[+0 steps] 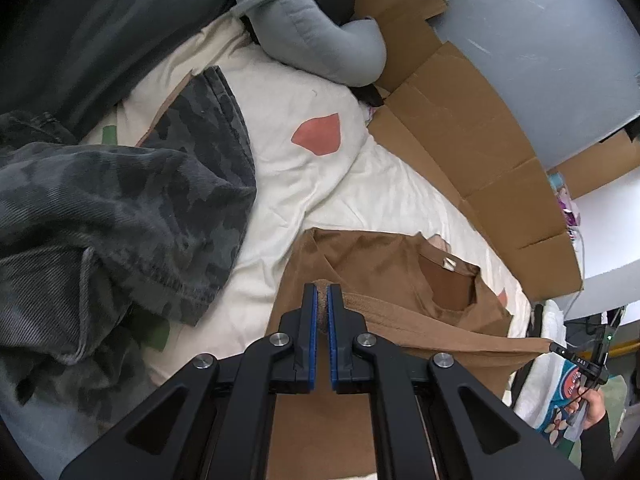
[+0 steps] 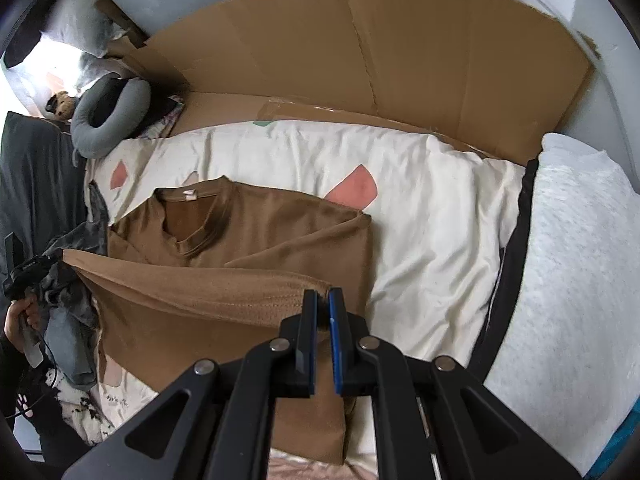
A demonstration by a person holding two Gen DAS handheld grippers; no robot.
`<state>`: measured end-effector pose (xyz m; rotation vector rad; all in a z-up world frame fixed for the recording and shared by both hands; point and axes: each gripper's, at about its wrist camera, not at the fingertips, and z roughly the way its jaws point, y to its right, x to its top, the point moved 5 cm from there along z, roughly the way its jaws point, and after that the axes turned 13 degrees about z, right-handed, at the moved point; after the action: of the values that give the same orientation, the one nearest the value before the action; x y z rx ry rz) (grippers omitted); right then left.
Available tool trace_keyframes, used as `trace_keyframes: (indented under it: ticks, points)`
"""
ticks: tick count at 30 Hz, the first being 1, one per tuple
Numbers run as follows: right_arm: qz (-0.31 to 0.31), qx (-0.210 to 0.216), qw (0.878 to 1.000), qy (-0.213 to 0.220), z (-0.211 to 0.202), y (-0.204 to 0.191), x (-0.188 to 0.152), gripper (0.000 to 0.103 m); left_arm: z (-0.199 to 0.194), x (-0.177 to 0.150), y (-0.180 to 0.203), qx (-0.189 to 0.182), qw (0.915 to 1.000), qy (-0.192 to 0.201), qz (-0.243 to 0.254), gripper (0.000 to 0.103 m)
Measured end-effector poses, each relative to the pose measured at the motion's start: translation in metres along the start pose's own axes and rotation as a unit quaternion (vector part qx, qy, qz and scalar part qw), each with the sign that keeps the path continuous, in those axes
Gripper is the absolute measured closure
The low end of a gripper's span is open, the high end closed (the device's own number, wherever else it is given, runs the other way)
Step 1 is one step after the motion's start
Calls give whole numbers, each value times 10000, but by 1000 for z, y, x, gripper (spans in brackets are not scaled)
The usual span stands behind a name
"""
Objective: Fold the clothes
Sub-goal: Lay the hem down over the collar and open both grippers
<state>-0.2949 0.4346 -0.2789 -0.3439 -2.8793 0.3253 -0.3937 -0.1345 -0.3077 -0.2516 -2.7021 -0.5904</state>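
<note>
**Desk:** What did the left claw (image 1: 322,292) have?

**Photographer:** Its jaws were pressed together on the hem of the brown shirt (image 1: 380,264). The right claw (image 2: 323,298) pinched the same hem at its other end. Between them the edge ran as a taut band, most likely so the lower half would travel as one flat panel rather than bunch.

**Desk:** And where was the shirt?

**Photographer:** On the cream quilt (image 2: 420,208), collar (image 2: 192,216) at about ten o'clock of the right claw in that claw's view, the hem lifted over the body toward it. That read as a bottom-to-top fold partway done. The sleeves looked already tucked in, which would explain the neat rectangle.

**Desk:** What lay around it?

**Photographer:** In the left view, camouflage trousers (image 1: 120,208) were heaped at nine o'clock of the claw, near the shirt but clear of it, probably waiting their turn. A grey neck pillow (image 1: 320,36) sat at twelve o'clock, well apart. Flattened cardboard (image 2: 360,60) stood along the far side at twelve o'clock in the right view, seemingly shielding the wall. A white blanket (image 2: 560,260) lay at three o'clock.

**Desk:** Any risk?

**Photographer:** If one claw led the other, the hem would land skewed across the collar. In my judgement, both needed to come down level before letting go.
</note>
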Motion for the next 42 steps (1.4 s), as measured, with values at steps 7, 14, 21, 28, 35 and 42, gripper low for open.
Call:
trace_keyframes:
  ticks: [7, 14, 21, 28, 35, 42]
  points:
    - [60, -148, 9998, -94, 43, 1, 23, 98, 43, 13, -12, 201, 9996, -174, 49, 99]
    - [89, -284, 9993, -221, 86, 1, 42, 98, 78, 20, -24, 378, 9986, -373, 62, 99]
    - [217, -340, 9989, -258, 110, 5, 60, 97, 108, 28, -30, 422, 9973, -569, 178, 99]
    - [634, -98, 9979, -24, 104, 14, 66, 90, 103, 34, -34, 371, 9976, -578, 93, 80]
    - [526, -23, 9978, 402, 72, 22, 55, 73, 64, 36, -27, 347, 9983, -166, 435, 49]
    - [232, -77, 9982, 543, 72, 27, 28, 60, 73, 14, -25, 596, 9918, -423, 1049, 49]
